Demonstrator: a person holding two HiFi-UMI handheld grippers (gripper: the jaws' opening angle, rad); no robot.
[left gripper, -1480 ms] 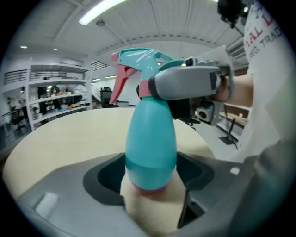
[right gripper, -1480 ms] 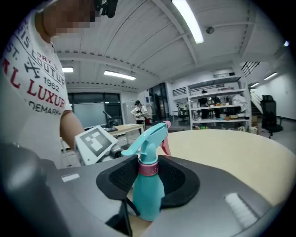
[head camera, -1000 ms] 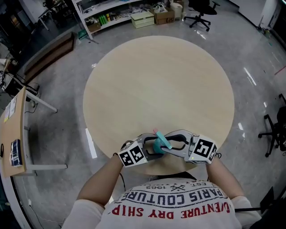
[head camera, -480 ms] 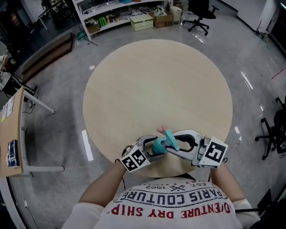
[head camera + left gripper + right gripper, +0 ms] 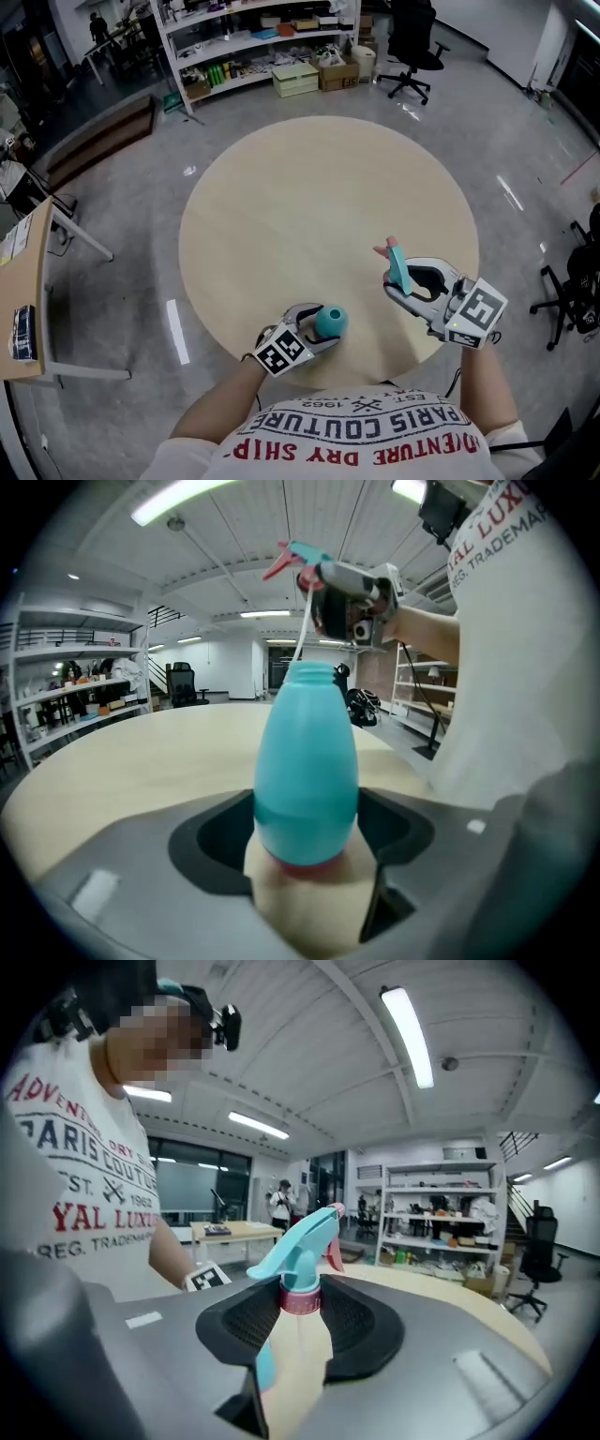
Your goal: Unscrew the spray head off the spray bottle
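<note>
The round table fills the head view, its near rim partly covered by your grippers. At its 6 o'clock edge your left gripper is clamped on the teal spray bottle. From above only the bottle's rounded top shows, and in the left gripper view its base is hidden behind the jaws. Toward 4 o'clock your right gripper pinches the spray head by its pink collar, apart from the bottle. The thin dip tube is faint, and you cannot tell where its lower end sits.
</note>
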